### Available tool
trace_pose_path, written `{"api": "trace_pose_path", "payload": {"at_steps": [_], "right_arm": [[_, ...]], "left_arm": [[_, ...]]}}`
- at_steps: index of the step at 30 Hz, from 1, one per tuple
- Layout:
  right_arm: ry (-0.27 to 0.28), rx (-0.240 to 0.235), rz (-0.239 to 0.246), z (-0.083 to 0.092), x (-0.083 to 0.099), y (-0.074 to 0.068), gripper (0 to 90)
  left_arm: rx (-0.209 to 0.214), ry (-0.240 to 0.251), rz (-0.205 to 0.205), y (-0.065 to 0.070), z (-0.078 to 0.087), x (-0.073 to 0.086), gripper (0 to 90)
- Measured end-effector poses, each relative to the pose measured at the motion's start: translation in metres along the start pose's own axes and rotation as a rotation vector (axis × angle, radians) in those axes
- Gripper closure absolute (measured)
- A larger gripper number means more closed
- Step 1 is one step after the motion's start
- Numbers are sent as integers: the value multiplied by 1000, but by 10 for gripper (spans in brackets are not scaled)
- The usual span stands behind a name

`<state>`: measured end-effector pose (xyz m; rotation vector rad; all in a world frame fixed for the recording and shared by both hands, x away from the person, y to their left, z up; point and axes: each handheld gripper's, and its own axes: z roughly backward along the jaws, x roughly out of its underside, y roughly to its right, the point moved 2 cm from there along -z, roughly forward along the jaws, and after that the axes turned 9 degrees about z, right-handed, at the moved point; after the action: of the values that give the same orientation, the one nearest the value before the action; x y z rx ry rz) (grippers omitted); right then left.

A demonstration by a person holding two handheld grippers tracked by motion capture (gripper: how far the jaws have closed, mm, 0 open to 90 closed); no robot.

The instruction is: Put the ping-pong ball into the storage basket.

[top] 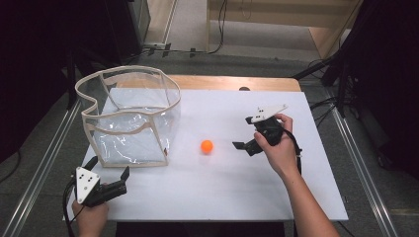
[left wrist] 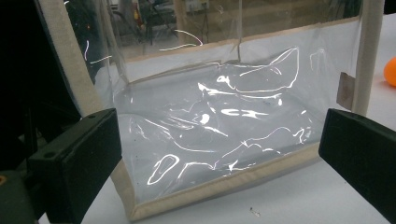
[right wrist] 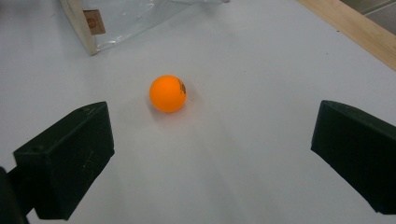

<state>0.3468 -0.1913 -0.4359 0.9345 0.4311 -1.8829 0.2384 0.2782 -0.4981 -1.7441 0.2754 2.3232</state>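
Note:
An orange ball lies on the white table, a little right of a clear plastic bag with beige trim that stands upright with its top open. My right gripper is open, right of the ball and pointing at it. In the right gripper view the ball sits ahead of the spread jaws of the right gripper, apart from them. At the table's front left my left gripper is open, facing the bag's near side. The bag stands close before the left gripper, and the ball peeks past its right edge.
A wooden strip runs along the table's far edge. Metal rails flank the table on both sides. Dark equipment and cables stand on the floor behind and to the right. A small tag is sewn on the bag's corner.

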Motion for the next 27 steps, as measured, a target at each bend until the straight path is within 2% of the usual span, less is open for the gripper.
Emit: {"api": "trace_pose_path", "payload": {"at_steps": [21, 27], "right_arm": [[-36, -26, 25, -13, -14, 1, 0], [-66, -34, 30, -19, -15, 0, 0]], "left_arm": [[2, 0, 0, 0, 0, 0, 0], [2, -1, 1, 0, 0, 0, 0]]}}
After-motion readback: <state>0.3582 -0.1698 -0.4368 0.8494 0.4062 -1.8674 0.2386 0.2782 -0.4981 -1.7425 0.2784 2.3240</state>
